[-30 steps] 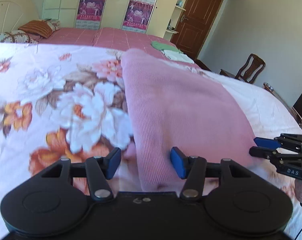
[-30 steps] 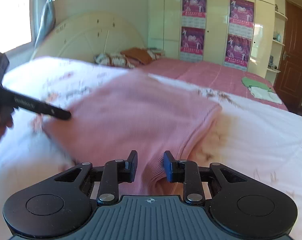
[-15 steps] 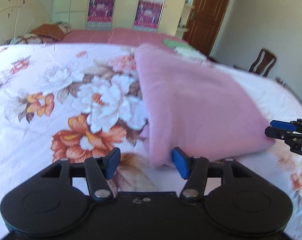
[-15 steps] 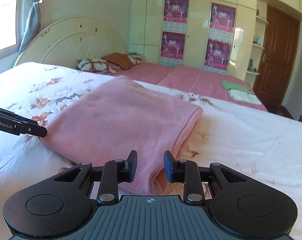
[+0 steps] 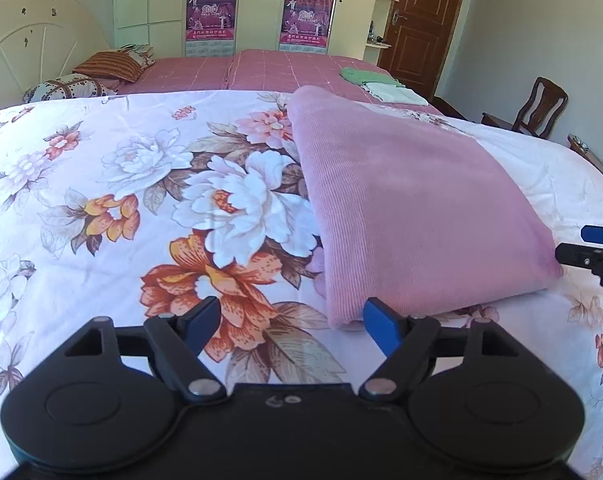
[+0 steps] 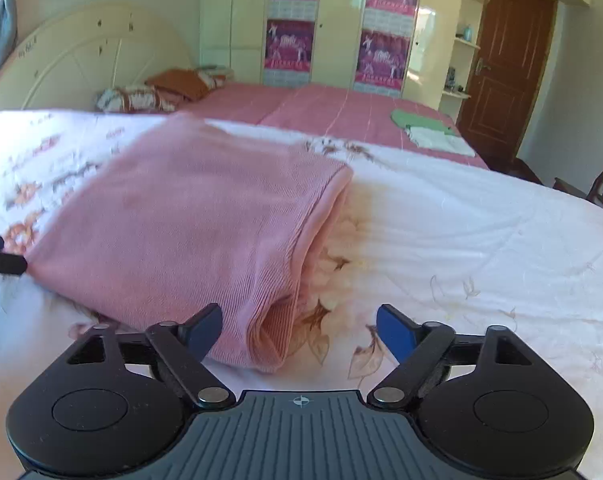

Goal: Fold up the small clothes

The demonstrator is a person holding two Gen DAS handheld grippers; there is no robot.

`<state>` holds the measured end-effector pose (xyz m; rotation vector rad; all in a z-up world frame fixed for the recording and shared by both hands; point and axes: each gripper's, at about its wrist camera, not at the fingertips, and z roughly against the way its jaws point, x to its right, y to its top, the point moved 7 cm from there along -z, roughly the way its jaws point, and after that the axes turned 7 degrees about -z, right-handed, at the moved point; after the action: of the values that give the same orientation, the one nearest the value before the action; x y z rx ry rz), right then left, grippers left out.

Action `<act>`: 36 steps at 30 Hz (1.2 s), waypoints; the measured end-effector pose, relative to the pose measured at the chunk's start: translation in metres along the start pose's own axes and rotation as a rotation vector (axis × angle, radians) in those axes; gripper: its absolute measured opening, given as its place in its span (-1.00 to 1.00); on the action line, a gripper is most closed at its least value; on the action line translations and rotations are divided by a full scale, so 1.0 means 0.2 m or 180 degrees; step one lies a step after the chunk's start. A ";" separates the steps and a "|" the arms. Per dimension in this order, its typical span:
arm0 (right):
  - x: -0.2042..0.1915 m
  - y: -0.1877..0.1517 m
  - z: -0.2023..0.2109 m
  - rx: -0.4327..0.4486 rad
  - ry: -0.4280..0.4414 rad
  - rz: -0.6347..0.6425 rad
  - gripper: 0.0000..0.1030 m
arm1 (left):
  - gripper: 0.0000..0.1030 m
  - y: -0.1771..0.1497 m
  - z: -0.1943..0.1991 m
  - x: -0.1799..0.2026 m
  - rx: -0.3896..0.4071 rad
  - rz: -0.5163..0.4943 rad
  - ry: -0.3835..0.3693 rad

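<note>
My left claw [image 5: 291,326] is opening, nothing between its blue pads – the near corner of the pink garment [image 5: 401,208] lies just beyond the right-hand pad, let go. A sec ago that corner sat between the pads. My right claw [image 6: 299,330] is opening too, jaws much wider than half a sec ago; the garment's near folded end lies just ahead of them, toward the left pad, not pinched. So both corners are released & the garment lies as a flat folded slab on the floral quilt [image 5: 121,200] – I'd judge this fold set down, maybe one more fold or done. Farther off: green and white folded cloths [image 5: 377,82] on the pink bedsheet [image 5: 261,68], pillows [image 5: 101,74] by the headboard, a wooden chair [image 5: 541,106], a door [image 5: 421,20]. Nothing blocks the way – quilt around the garment is clear.
</note>
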<state>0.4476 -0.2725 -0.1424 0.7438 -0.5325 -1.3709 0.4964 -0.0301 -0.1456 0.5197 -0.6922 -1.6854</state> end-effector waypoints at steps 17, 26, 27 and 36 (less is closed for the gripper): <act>0.12 0.11 -0.29 -0.0312 0.0322 -0.0879 0.31 | 0.55 0.21 -0.24 0.04 0.0057 0.0023 -0.0258; 0.32 0.20 -0.34 -0.0573 0.1259 -0.1686 0.31 | 0.49 0.38 -0.39 0.05 -0.0054 0.0087 -0.0798; 0.33 0.20 -0.36 -0.0629 0.1349 -0.1757 0.31 | 0.50 0.39 -0.43 0.04 -0.0113 0.0176 -0.0898; 0.28 0.26 -0.43 -0.0752 0.1472 -0.1443 -0.17 | 0.58 0.43 -0.61 0.04 -0.0388 0.0491 -0.1188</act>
<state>0.5523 -0.3121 -0.1663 0.9851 0.1743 -1.5743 0.6373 -0.0716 -0.1756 0.0605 -0.8667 -1.6811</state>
